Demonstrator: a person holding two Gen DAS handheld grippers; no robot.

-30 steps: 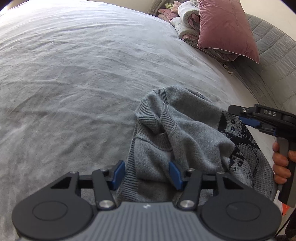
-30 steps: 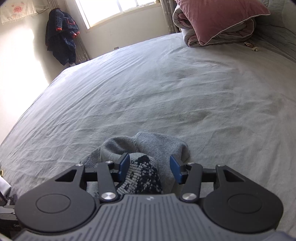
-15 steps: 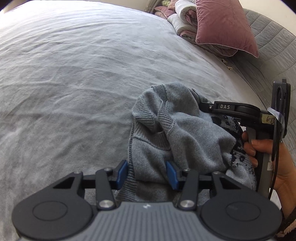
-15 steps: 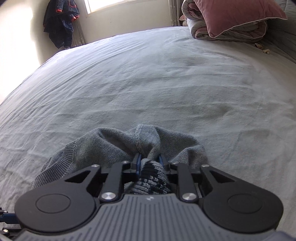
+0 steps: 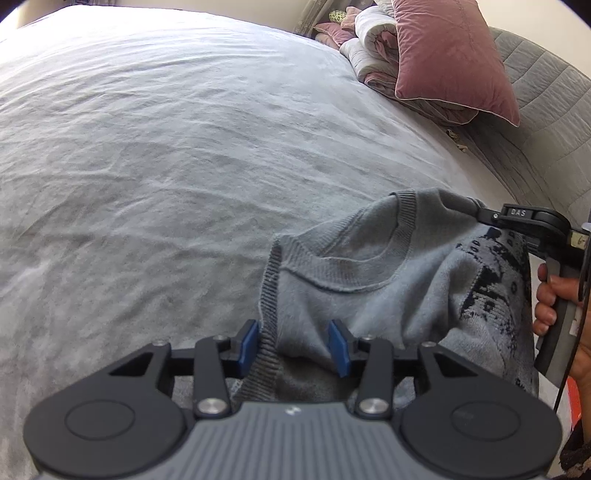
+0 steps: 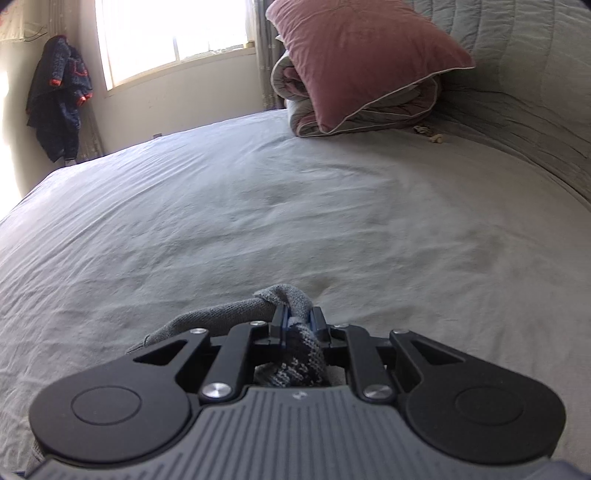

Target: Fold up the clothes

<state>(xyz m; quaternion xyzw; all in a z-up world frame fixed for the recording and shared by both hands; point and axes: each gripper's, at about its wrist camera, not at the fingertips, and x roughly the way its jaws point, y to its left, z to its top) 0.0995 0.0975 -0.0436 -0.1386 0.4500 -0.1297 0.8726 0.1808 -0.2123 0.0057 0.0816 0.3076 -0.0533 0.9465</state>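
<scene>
Left claw (image 5: 293, 345): you hold it angled down toward the bed; its jaws are closing, with the ribbed hem of the grey sweater (image 5: 369, 280) between the blue pads (image 5: 248, 341). The left pad touches the hem; the right pad stands a little off the cloth.

Right claw (image 6: 297, 320): tilted down less steeply; its jaws are closing and already pinch a bunched fold of the sweater's (image 6: 236, 312) grey knit and dark patterned part. In the left wrist view your right hand (image 5: 554, 299) wraps the handle at the frame's right edge, and the claw's tip (image 5: 480, 213) holds the sweater's upper corner raised.

Sweater: stretched between your two claws near the bed's near edge, neckline facing up, dark patterned panel toward your right hand.

Bed (image 5: 166, 147): wide, covered by a wrinkled grey sheet.

Far end of bed: pink pillow (image 6: 354, 55) leaning on a rolled quilt (image 6: 369, 114), beside a quilted grey headboard (image 6: 524, 74).

Room: bright window (image 6: 166, 33); dark garment (image 6: 59, 96) hanging in the corner.
</scene>
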